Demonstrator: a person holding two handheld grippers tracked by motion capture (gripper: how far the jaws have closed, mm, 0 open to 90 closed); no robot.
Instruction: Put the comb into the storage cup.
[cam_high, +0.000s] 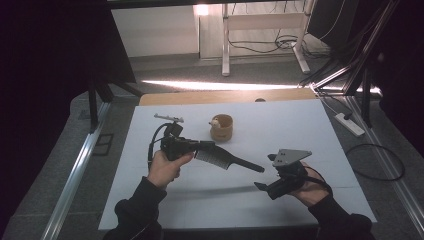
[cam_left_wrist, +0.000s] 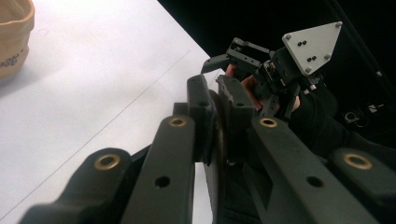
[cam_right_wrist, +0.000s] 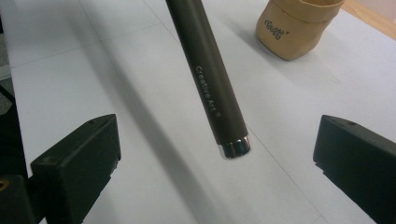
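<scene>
A dark flat brush (cam_high: 214, 157) with a long round handle (cam_high: 247, 165) hangs over the white table top (cam_high: 300, 130). My left gripper (cam_high: 206, 146) is shut on the brush's head, and in the left gripper view the thin head (cam_left_wrist: 218, 140) is pinched between the jaws of the left gripper (cam_left_wrist: 216, 95). The handle (cam_right_wrist: 210, 79) ends in a silver cap (cam_right_wrist: 235, 148) that lies between the wide jaws of my right gripper (cam_right_wrist: 217, 137). No pad touches it. The right gripper (cam_high: 265, 172) stands open at the handle's tip, and it also appears farther off as the right gripper (cam_left_wrist: 229, 56).
A tan cup (cam_high: 222, 129) stands on the table behind the brush, with a small pale thing at its rim; the cup (cam_right_wrist: 294, 28) is beyond the handle. A wooden strip (cam_high: 225, 96) borders the far edge. Metal frame rails (cam_high: 75, 175) run along both sides.
</scene>
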